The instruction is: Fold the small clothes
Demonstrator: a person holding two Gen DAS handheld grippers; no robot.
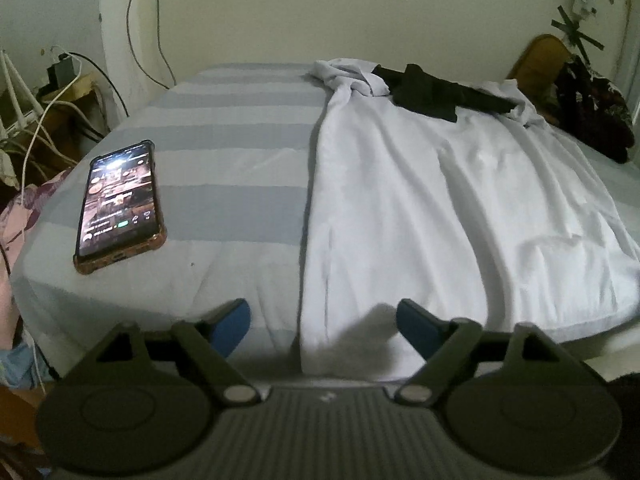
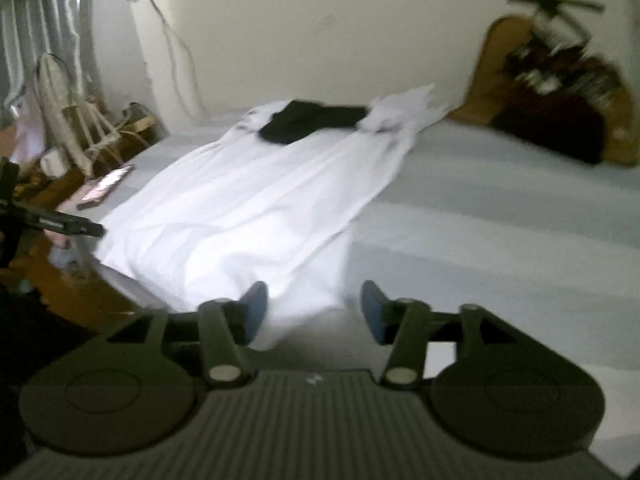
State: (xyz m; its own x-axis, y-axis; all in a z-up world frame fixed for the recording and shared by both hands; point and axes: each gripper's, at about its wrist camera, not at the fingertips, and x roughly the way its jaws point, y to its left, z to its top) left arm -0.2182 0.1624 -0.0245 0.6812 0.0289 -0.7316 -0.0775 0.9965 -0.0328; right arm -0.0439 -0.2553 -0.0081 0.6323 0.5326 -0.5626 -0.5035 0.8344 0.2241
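A white garment (image 1: 440,208) lies spread lengthwise on the striped bed (image 1: 224,160), its near hem hanging at the bed's front edge. A black piece of cloth (image 1: 432,92) lies across its far end. My left gripper (image 1: 324,322) is open and empty, just in front of the garment's near left corner. In the right wrist view the same white garment (image 2: 256,208) and black cloth (image 2: 308,120) show, blurred. My right gripper (image 2: 314,310) is open and empty at the garment's near right corner. The left gripper's body (image 2: 60,224) shows at the left edge.
A lit phone (image 1: 118,204) in a brown case lies on the bed's left side, also in the right wrist view (image 2: 106,186). Cables and clutter (image 1: 44,108) stand left of the bed. A dark patterned bundle (image 1: 592,112) and wooden headboard (image 2: 500,64) are at the far right.
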